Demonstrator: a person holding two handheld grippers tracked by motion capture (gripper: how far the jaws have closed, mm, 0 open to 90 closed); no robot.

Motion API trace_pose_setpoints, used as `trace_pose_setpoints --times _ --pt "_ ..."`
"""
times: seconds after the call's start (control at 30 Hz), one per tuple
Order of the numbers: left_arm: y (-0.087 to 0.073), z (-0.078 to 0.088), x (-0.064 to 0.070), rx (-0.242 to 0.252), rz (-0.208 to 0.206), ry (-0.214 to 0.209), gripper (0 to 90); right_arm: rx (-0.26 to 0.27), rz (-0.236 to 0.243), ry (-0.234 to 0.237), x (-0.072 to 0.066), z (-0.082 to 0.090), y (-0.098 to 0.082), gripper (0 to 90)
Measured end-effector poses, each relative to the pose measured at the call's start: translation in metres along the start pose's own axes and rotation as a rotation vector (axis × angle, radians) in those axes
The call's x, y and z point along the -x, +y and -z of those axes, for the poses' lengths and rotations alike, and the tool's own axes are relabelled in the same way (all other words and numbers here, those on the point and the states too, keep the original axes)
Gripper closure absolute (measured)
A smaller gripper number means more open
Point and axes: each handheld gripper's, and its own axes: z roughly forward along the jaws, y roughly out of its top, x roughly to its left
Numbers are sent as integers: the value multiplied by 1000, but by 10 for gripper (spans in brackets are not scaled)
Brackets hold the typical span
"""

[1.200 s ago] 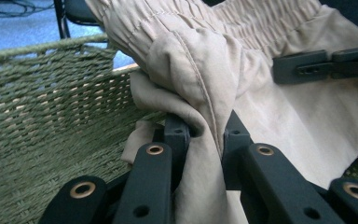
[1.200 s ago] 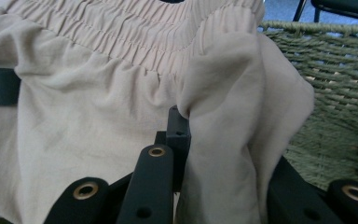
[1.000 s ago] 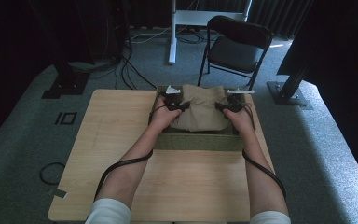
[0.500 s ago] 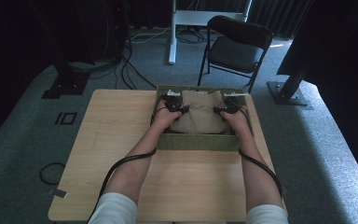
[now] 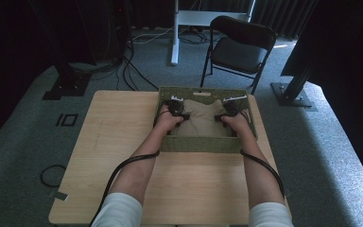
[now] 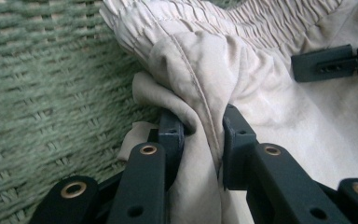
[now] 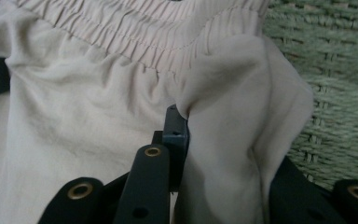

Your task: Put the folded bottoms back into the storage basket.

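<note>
Inside the green woven basket [image 5: 203, 144] at the far edge of the desk [image 5: 118, 142], toward its far right corner, lies a beige garment [image 5: 201, 120], seen from the high view as a loosely folded bundle that nearly covers the basket floor. The left gripper [image 5: 179, 112] sits on the bundle's left end and the right gripper [image 5: 224, 114] on its right end, both hands low within the basket walls.

Along the left gripper view, the left gripper [image 6: 204, 133] has a raised fold of the cloth [image 6: 200, 70] standing between its jaws, bunched against both. The jaws have just been easing apart a little, yet the fabric is pinched there all the same. An elastic gathered waistband runs above, and the woven wall [image 6: 51, 79] is close at the left.

Along the right gripper view, the right gripper [image 7: 223, 135] likewise has a thick fold [image 7: 233, 93] between its jaws, which have just been opening slightly; one jaw is hidden under the cloth, but the fold looks gripped.

Judging by the soft creases, the garment is light, limp and thin, with nothing fragile about it. It will sag and slide rather than keep shape, so a deep bite on a doubled fold or on the firmer elastic waistband looks like the surest hold.
</note>
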Motion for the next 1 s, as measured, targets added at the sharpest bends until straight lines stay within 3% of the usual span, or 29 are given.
trace_pose_setpoints --times 0.1,0.23,0.33,0.37,0.43,0.5,0.6,0.63,0.7,0.77,1.0 --pt "-1 -3 1 -31 -13 12 699 -22 0 0 0 -3 0 710" --pt "-3 -8 3 -59 -51 34 537 -30 38 -41 1 -6 1 578" --pt "-3 -9 3 -42 -63 58 385 -23 68 -73 1 -7 1 492" --pt "-2 -8 2 -27 -71 76 374 -24 92 -90 1 -7 2 450" --pt "-1 -7 1 2 -62 84 295 -27 91 -119 1 -7 2 377" --pt "-1 -7 1 -1 -69 131 274 -24 127 -149 0 -7 2 291" --pt "-2 -5 0 -4 -80 149 204 30 162 -181 -1 -5 2 180" --pt "-2 -4 0 5 -83 160 202 32 169 -186 -1 -4 3 187" --pt "0 -1 2 20 -99 151 202 48 150 -190 0 -1 3 185" --pt "1 2 4 41 -95 134 202 100 100 -180 0 5 5 187" --pt "8 14 13 84 -79 119 201 194 75 -130 -10 27 16 175"
